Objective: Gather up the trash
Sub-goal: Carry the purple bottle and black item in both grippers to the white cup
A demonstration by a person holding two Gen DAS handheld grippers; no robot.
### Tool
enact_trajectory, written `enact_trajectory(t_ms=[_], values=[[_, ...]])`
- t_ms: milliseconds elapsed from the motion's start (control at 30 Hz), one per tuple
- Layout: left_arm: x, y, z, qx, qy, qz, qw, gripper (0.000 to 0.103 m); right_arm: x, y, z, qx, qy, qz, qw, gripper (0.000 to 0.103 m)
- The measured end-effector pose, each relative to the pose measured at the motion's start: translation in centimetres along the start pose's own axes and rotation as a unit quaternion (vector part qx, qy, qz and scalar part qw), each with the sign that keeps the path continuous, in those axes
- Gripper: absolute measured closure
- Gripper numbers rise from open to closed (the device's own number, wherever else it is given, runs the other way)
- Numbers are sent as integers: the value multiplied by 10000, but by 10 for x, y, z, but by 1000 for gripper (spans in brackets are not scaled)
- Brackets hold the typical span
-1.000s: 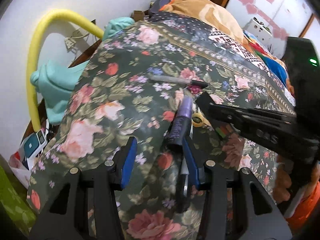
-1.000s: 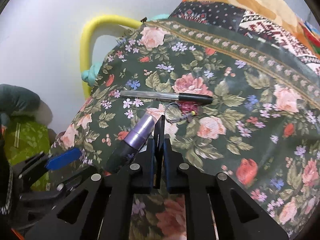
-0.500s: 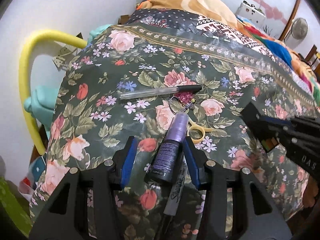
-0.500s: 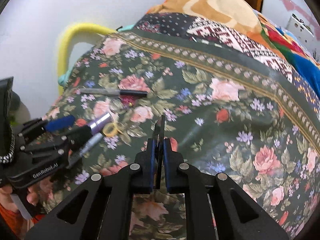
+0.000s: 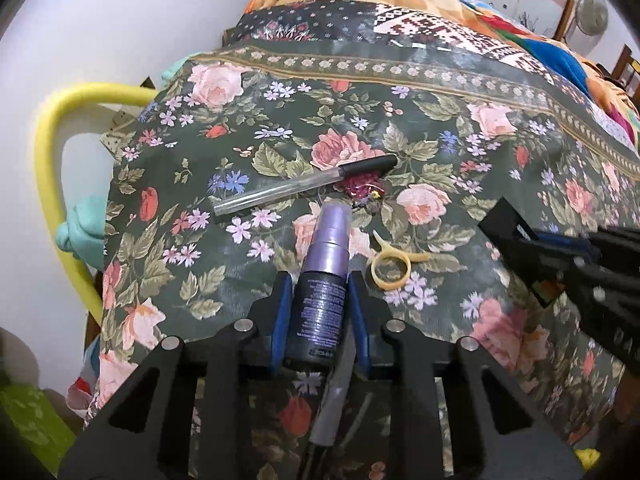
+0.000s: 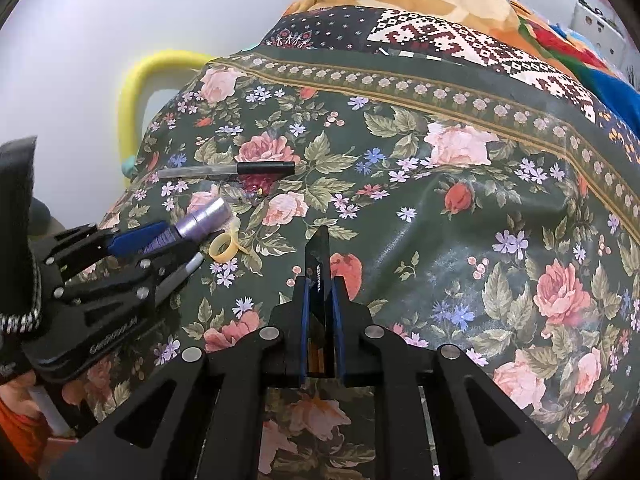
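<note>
Bottle (image 5: 320,304) lies on floral bed cover (image 5: 460,140), between left gripper (image 5: 319,300) fingers, which are closing on it. Right gripper (image 6: 320,304) fingers narrow, holding dark flat strip (image 6: 319,256). Pen (image 5: 304,190), ring (image 5: 391,269) nearby

A small dark spray bottle with a lilac cap (image 5: 320,292) lies on the floral bedcover, cap pointing away. Beyond it lie a clear black-capped pen (image 5: 304,184) and, beside it, a yellowish plastic ring (image 5: 391,269).
</note>
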State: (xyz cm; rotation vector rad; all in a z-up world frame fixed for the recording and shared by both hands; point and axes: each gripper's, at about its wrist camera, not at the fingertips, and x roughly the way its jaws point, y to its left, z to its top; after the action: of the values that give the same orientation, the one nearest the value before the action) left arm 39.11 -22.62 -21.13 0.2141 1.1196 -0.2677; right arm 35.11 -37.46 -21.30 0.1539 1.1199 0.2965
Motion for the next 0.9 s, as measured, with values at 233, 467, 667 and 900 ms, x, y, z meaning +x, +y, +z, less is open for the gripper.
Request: enact_trajectory(t_ms=[233,467,667,900], values=[[-14,8,-5,-425,55,-400,9983,77,-6,2,0,102,-25,103,9999,94],[-64,20,-23,-788,-244,-455,9956,78,-39,20,-1,-68,-298,107,9995,94],[-112,23,-35,-916,-584,-401,9933,78,-78,50,-5,-425,-607,100,9972,94],[-168,34,-67,-1161,-867,-299,9890,78,-112,96,-19,-728,-767,298,9939,94]])
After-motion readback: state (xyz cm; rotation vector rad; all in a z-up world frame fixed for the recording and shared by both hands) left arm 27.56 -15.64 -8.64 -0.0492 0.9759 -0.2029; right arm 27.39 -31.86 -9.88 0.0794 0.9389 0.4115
